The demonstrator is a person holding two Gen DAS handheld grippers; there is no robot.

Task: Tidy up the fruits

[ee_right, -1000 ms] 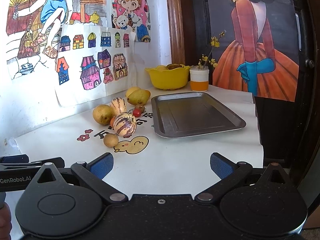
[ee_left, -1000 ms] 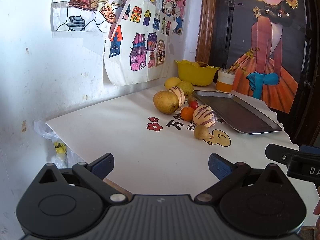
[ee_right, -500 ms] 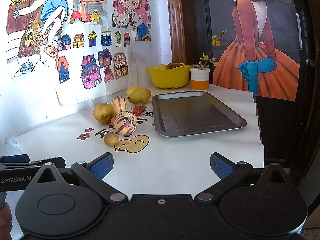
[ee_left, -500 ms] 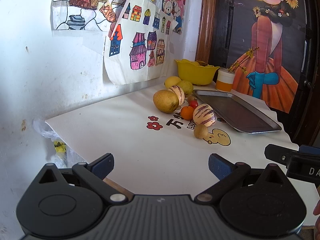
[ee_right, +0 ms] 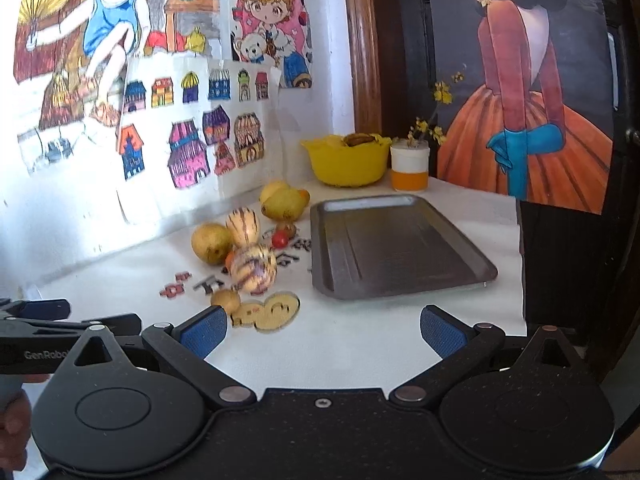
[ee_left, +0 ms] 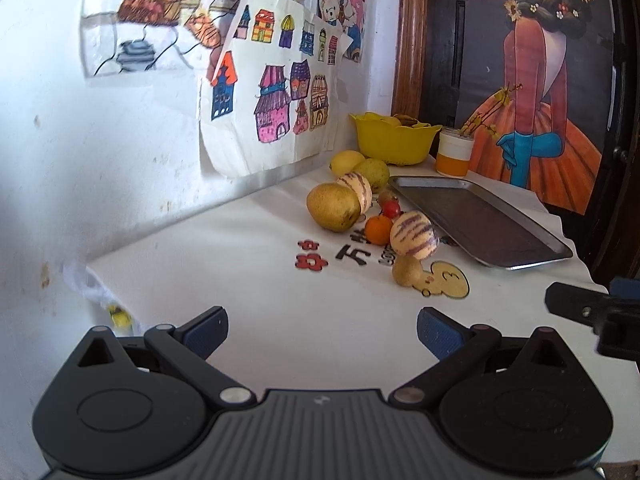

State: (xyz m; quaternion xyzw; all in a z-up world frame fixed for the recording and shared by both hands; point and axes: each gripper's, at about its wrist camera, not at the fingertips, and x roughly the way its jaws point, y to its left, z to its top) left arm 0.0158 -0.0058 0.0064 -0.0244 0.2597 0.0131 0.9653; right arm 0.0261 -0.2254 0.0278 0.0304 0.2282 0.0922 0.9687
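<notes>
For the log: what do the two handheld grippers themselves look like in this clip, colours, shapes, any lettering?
Both are matte black with two round, disc-like housings and angled linkage arms joined by silver pivot pins. The left gripper has dark navy ribbed pads and a grey ridged centre plate. The right gripper has brighter blue pads and a speckled black plate with one screw. White "GenRobo" lettering shows on the left gripper's side in the right wrist view.

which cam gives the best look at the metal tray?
Right wrist. The metal tray lies near centre there, whole rim and bare floor visible, nothing on it. The left wrist view shows the tray obliquely, foreshortened toward the right, though its near corner and long edge are still clear.
</notes>
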